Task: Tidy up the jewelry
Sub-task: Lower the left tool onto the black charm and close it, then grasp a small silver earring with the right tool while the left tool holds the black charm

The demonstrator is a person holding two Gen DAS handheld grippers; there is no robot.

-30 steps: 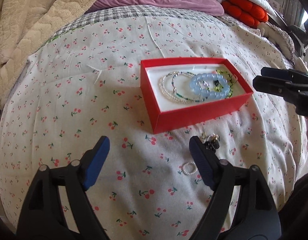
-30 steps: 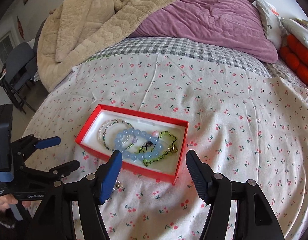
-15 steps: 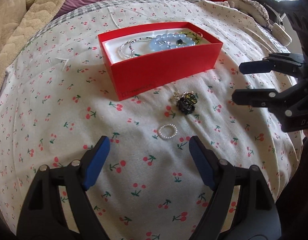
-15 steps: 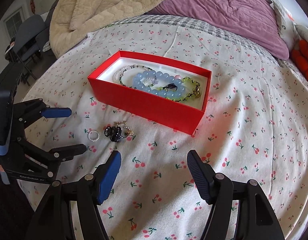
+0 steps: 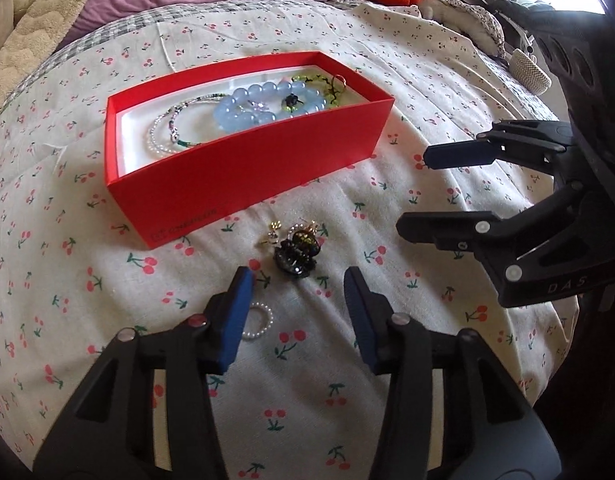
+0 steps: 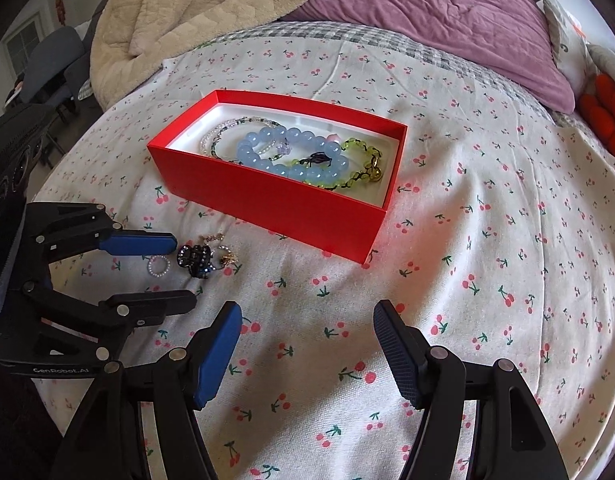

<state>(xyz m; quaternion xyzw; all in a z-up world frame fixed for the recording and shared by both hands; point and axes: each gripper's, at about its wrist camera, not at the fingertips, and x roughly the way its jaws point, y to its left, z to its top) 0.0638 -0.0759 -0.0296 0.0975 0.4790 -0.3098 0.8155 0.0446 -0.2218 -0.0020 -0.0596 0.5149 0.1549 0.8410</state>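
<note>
Two grippers: our right gripper (image 6: pixel 307 344) hangs apart at lower centre; our left gripper (image 5: pixel 297 304) is closing, nothing between yet. Below the red box (image 5: pixel 243 176), the stiff black hair clip (image 5: pixel 297 254) wants gripping across its body; the tiny pearl ring (image 5: pixel 257 322) is light, slippery.

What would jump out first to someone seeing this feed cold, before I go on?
The open red box in the middle of the cherry-print sheet, holding a pale blue bead bracelet and a green one. Next, the loose pieces on the sheet in front of it: a black jewelled clip and a small pearl ring. The left gripper is closing just short of the clip, nothing gripped yet.
</note>
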